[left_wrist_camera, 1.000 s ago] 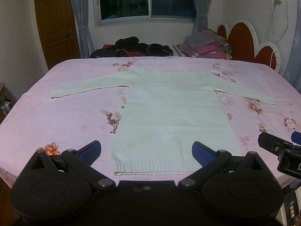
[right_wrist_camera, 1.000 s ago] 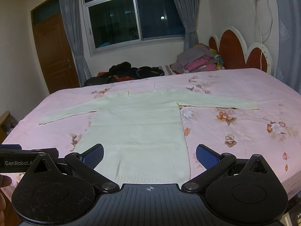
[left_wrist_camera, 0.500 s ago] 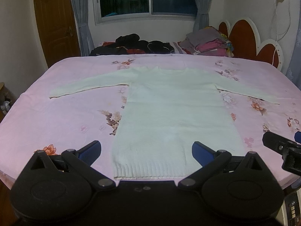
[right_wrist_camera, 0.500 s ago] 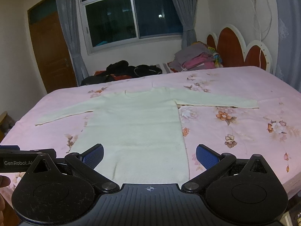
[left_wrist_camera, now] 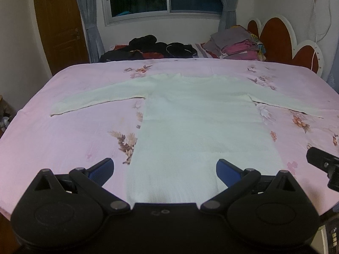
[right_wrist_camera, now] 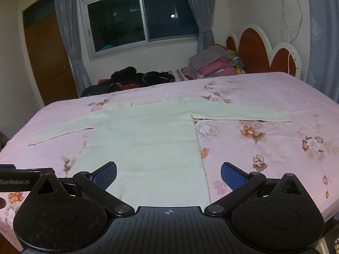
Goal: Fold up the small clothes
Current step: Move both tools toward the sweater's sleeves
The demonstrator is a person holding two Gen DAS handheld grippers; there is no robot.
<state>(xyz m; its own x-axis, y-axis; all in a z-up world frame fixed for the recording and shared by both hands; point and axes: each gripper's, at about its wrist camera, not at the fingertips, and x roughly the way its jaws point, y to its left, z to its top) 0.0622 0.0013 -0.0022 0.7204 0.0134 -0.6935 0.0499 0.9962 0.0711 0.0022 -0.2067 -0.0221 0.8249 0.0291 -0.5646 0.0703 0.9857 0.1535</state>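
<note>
Your left tongs [left_wrist_camera: 164, 167] and right tongs [right_wrist_camera: 168, 173] are both spread wide and empty, poised above the bed's [left_wrist_camera: 63, 135] near edge, touching nothing. The cream sweater [left_wrist_camera: 199, 122] lies flat mid-bed, sleeves outstretched, hem at that near edge.

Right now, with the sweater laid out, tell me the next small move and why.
Probably send the right gripper out to the right sleeve to fold it across the body. The cream sweater lies flat on the pink bedsheet with both sleeves spread, and both grippers, the left gripper too, are open and empty near its hem.
</note>
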